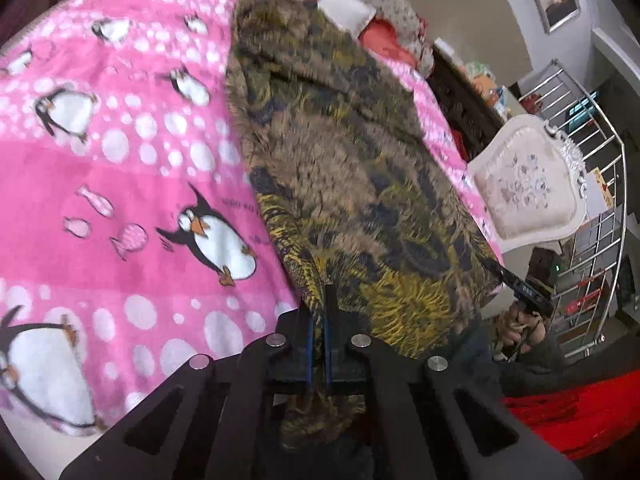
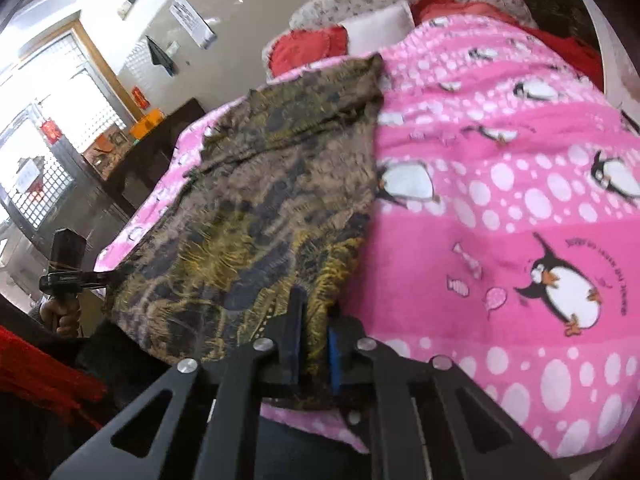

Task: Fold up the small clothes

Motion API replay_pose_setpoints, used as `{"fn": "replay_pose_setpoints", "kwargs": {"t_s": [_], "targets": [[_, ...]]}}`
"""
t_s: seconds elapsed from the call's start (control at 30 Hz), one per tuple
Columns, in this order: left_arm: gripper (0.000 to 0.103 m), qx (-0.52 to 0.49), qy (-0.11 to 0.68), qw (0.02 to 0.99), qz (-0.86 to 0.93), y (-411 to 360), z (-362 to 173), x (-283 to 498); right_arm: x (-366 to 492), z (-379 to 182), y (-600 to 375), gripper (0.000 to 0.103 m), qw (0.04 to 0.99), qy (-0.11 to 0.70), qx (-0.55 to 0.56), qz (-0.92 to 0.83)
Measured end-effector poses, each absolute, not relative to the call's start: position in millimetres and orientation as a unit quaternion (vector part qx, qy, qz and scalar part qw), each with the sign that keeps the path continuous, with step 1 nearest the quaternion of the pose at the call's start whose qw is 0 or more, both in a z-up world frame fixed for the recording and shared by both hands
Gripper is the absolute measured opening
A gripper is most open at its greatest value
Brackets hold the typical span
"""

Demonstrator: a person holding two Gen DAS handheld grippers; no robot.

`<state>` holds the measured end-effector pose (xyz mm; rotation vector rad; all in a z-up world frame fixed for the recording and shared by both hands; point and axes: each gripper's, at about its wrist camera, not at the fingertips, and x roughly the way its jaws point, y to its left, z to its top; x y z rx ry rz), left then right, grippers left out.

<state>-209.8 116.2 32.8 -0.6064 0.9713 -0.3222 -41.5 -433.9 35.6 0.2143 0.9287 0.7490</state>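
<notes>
Left tongs [image 1: 319, 344] clamped on near hem of brown-and-yellow patterned garment [image 1: 340, 168] | right tongs [image 2: 314, 354] pinching its other near corner | garment spread on pink penguin blanket [image 1: 120, 184] over bed | red pillow [image 2: 308, 48], white chair [image 1: 528, 184], metal railing [image 1: 592, 208] beyond

I had open pink penguin blanket [image 1: 120, 184] beside the patterned garment [image 1: 340, 168]; pillows [image 2: 312, 46] crowded the far end, a white chair [image 1: 524, 184] flanked the bed.
</notes>
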Motion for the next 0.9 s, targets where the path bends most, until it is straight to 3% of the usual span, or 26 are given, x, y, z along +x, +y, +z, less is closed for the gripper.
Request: {"fn": "replay_pose_setpoints", "kwargs": {"t_s": [0.17,0.57,0.7,0.9], "targets": [[0.0,-0.297,0.381,0.862,-0.157,135,74,-227,-57,80,-440,0.005,0.829,0.379,0.131,0.389],[0.0,-0.277,0.367,0.847,-0.268,128,121,-291,-108,161,-485,0.005,0.832,0.286,0.185,0.437],[0.0,-0.296,0.372,0.854,-0.211,137,104,-255,-95,149,-491,0.005,0.839,0.302,0.194,0.41],[0.0,-0.31,0.371,0.864,-0.14,154,92,-161,-7,124,-462,0.005,0.853,0.32,0.215,0.351]]}}
